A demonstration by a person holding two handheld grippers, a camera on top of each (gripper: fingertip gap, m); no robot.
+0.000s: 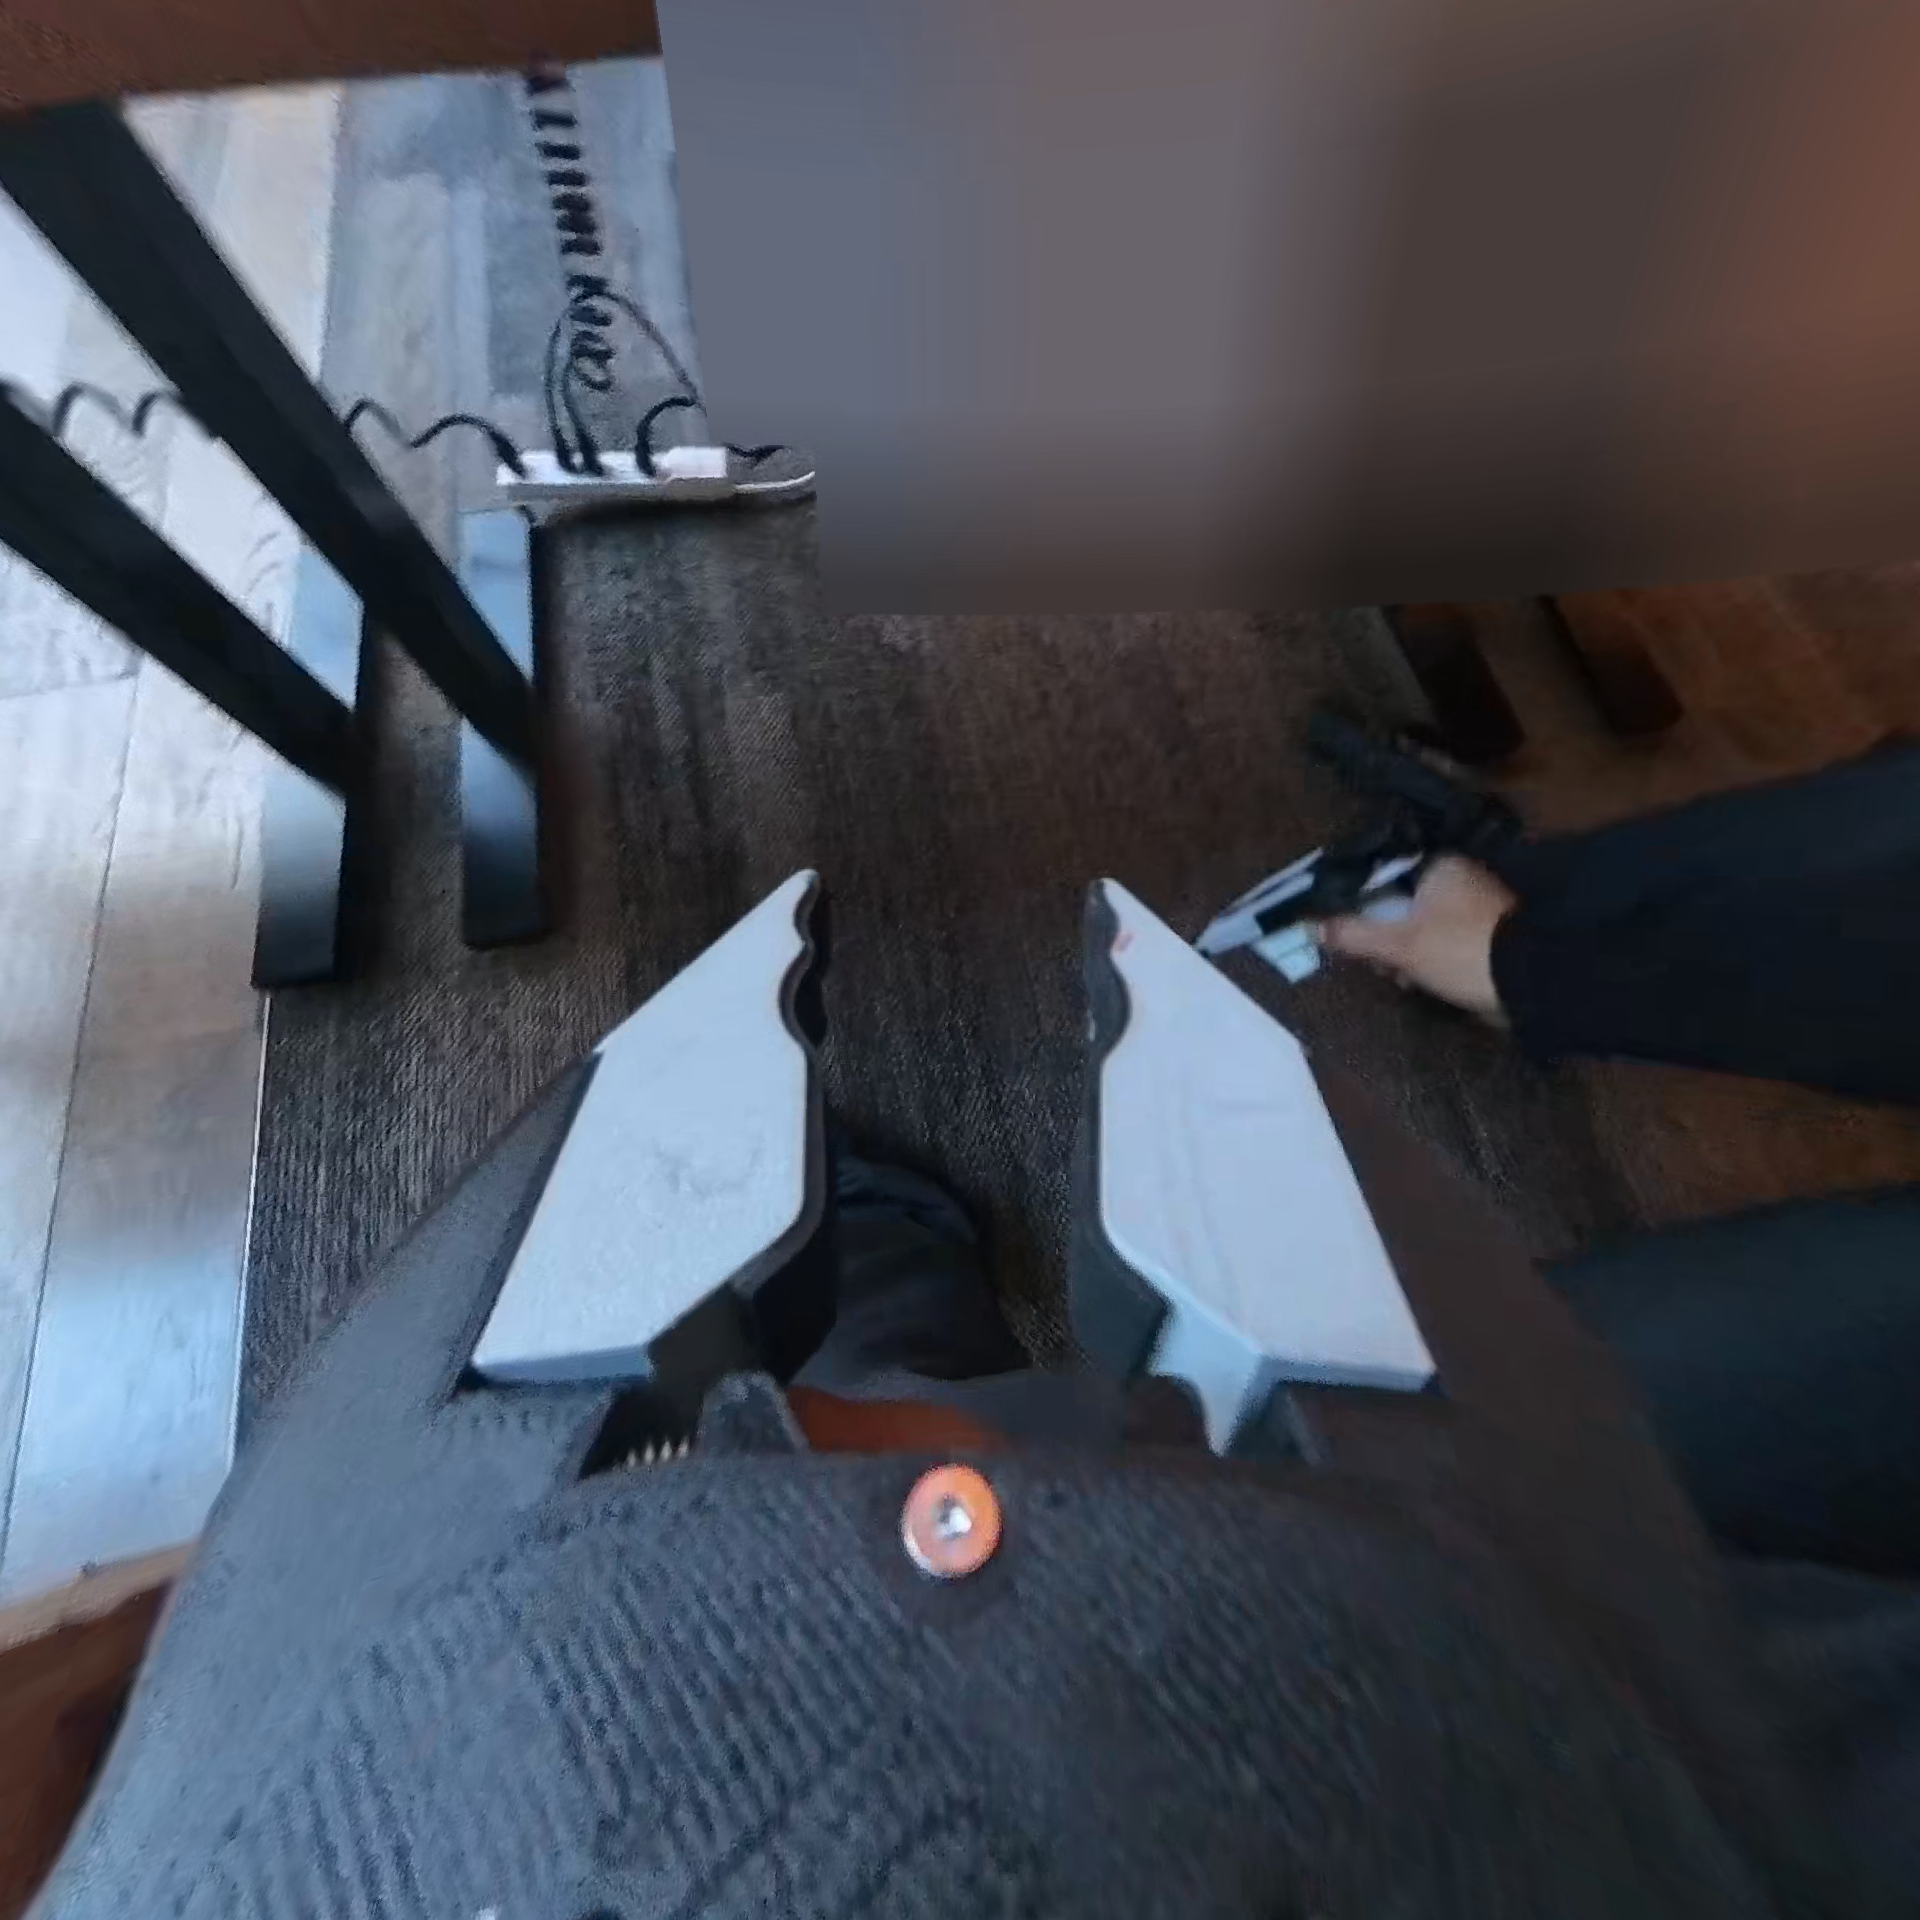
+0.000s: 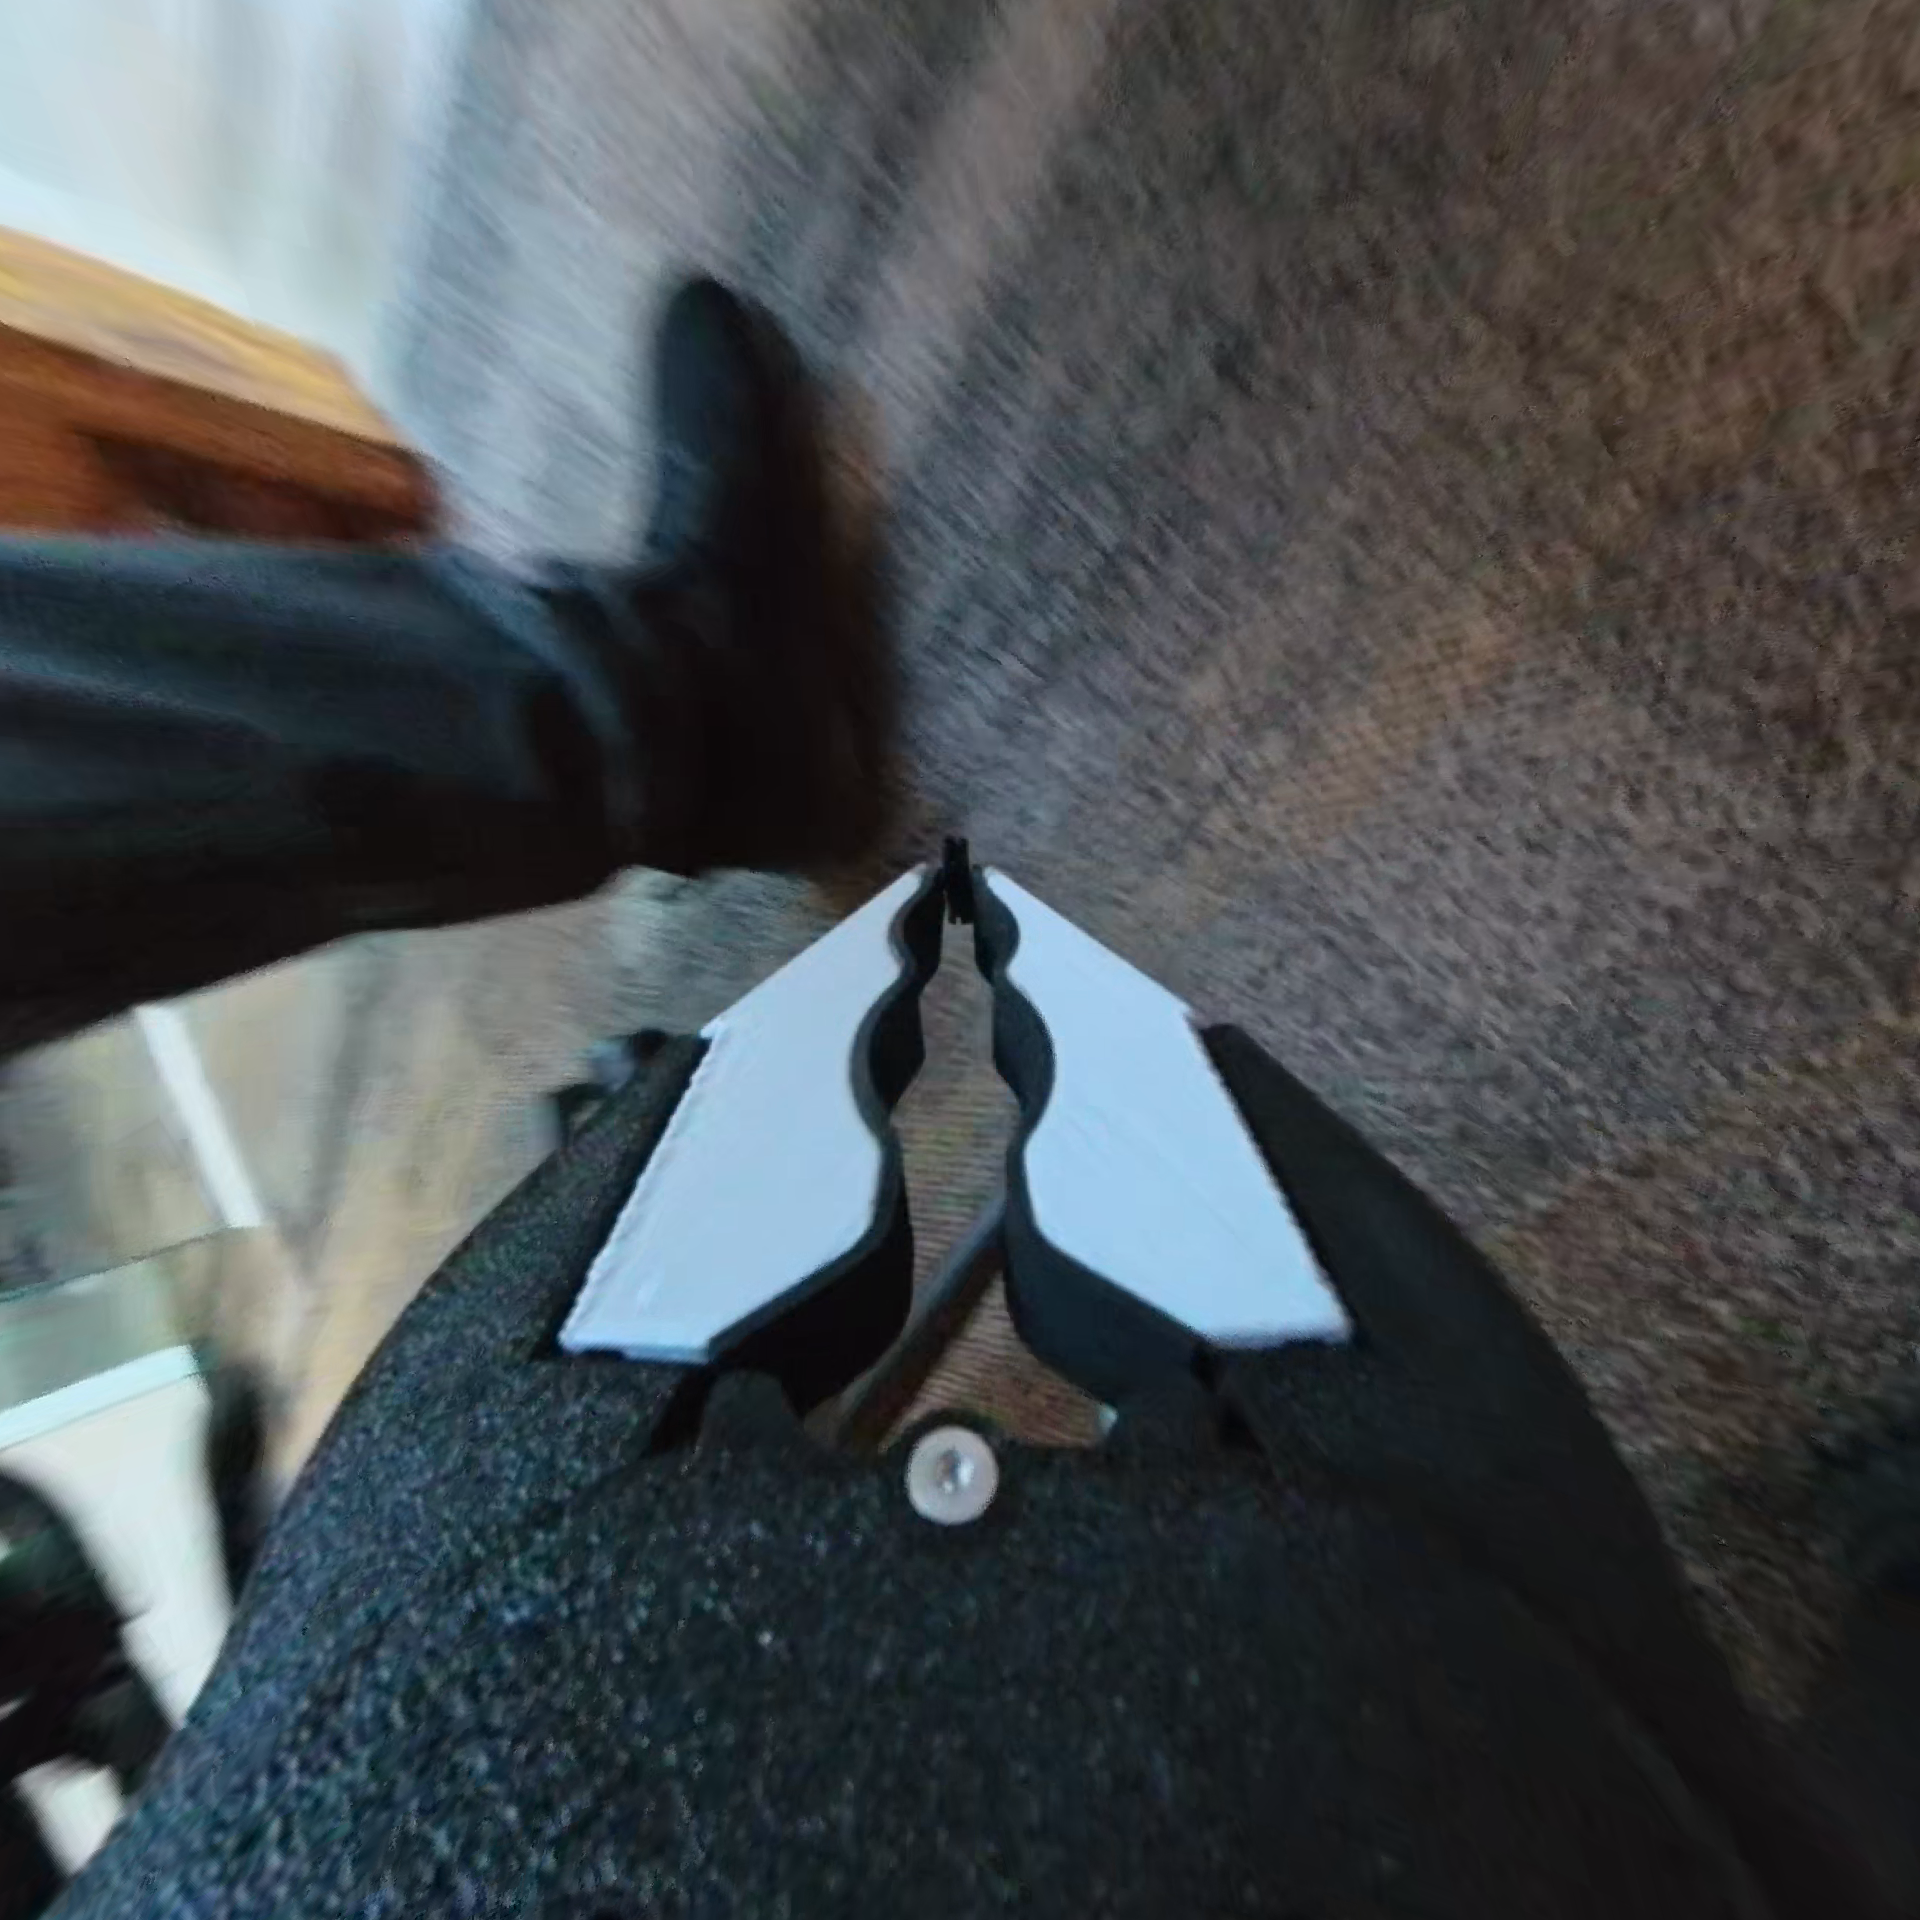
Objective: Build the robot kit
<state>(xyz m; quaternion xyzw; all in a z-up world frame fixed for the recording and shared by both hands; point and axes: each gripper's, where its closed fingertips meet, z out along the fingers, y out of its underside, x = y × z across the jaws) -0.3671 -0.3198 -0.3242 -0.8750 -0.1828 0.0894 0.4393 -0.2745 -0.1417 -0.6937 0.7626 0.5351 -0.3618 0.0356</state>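
My left gripper (image 1: 956, 904) is open and empty, its white fingers (image 1: 707, 1122) spread wide, pointing down at a dark grey-brown carpet (image 1: 987, 748). A dark shape (image 1: 904, 1268), blurred, lies below between the fingers. My right gripper (image 2: 956, 883) is shut, its tips meeting with only a thin black sliver of pad showing between them, and it hangs over the same carpet (image 2: 1403, 520). It also shows in the left wrist view (image 1: 1288, 914), held by a hand (image 1: 1434, 935) in a black sleeve, low to the right. Both views are motion-blurred.
Black table legs (image 1: 229, 416) stand at the left on pale flooring (image 1: 94, 935). A white power strip (image 1: 613, 473) with coiled black cables lies at the carpet's far edge. A person's dark trouser leg and black foot (image 2: 727, 499) cross the right wrist view; wooden furniture (image 2: 177, 416) is behind it. My right fingertips sit around 45 centimetres from my left ones.
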